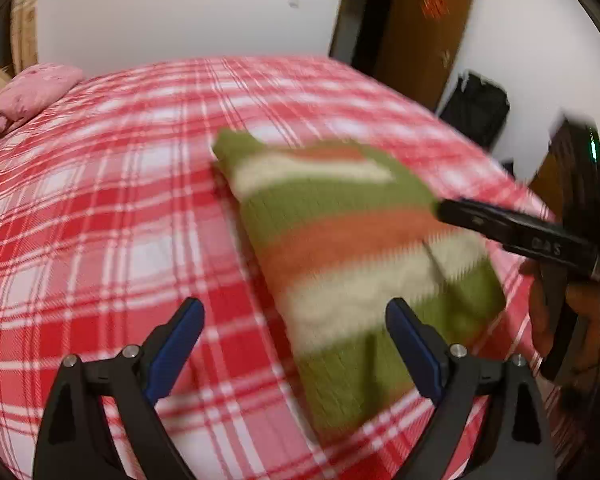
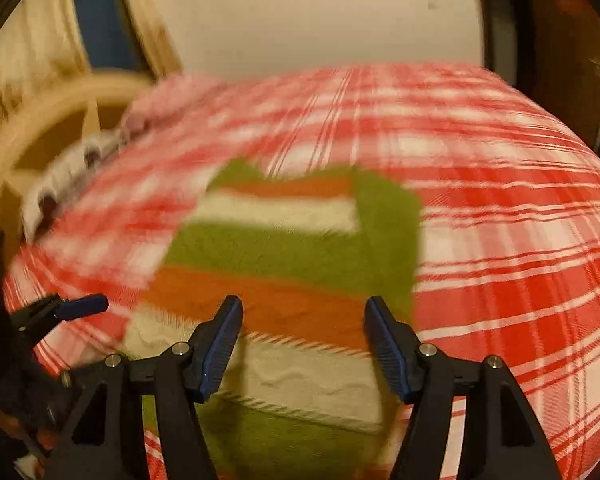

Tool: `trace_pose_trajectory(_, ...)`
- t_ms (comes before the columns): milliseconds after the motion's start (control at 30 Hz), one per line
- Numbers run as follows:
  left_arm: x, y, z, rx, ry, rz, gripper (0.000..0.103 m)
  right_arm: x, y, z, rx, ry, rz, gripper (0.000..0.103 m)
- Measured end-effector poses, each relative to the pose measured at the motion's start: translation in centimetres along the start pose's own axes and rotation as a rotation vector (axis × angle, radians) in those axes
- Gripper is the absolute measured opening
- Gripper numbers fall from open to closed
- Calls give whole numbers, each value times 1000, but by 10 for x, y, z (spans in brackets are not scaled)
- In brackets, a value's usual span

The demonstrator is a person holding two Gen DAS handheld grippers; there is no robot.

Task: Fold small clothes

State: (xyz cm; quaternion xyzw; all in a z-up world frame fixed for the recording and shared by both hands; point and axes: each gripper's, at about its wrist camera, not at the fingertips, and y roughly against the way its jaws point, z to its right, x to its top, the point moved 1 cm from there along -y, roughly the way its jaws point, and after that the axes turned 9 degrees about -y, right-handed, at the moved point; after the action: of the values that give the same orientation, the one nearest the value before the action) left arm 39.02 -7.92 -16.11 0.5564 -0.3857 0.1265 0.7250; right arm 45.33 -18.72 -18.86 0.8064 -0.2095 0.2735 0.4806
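Sweater point(image 1: 340, 248) lies folded on the bed point(image 1: 112, 208), striped knit. Looks soft, light and floppy; it will likely sag unless taken by an edge or corner through all layers. Left tongs point(image 1: 296, 312) and right tongs point(image 2: 302, 312) both released, holding nothing.

One folded striped sweater point(image 1: 352, 248) lies mid-frame on one bed point(image 1: 100, 220) with a red plaid cover. One pink pillow point(image 1: 32, 92) sits at upper left. Two grippers show: the left gripper point(image 1: 296, 344) at bottom and the right gripper point(image 2: 304, 344), each with two jaws.
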Motion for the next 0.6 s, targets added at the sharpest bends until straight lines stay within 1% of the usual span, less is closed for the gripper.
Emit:
trace_pose_trajectory(33,5,-2,-7,2,20,3,95,6,2,12,10,-42,0,65)
trace_pose_trajectory(133,10,-19,-17,-8,56,-33,95,21,-8,41,36,-143,-36,65)
trace_pose_trajectory(233,4,-33,-19,-40,85,-58,95,29,-28,62,66,-216,-83,65)
trace_pose_trajectory(333,-5,-42,-21,-103,144,-64,95,31,-52,69,76,-236,-135,65)
trace_pose_trajectory(433,-7,-50,-20,-164,183,-66,95,26,-77,76,145,-282,-192,65)
trace_pose_trajectory(500,-5,-55,-16,-189,180,-72,95,26,-83,77,168,-288,-179,65)
trace_pose_trajectory(600,-3,-63,-13,-219,190,-83,96,29,-90,77,210,-311,-185,65)
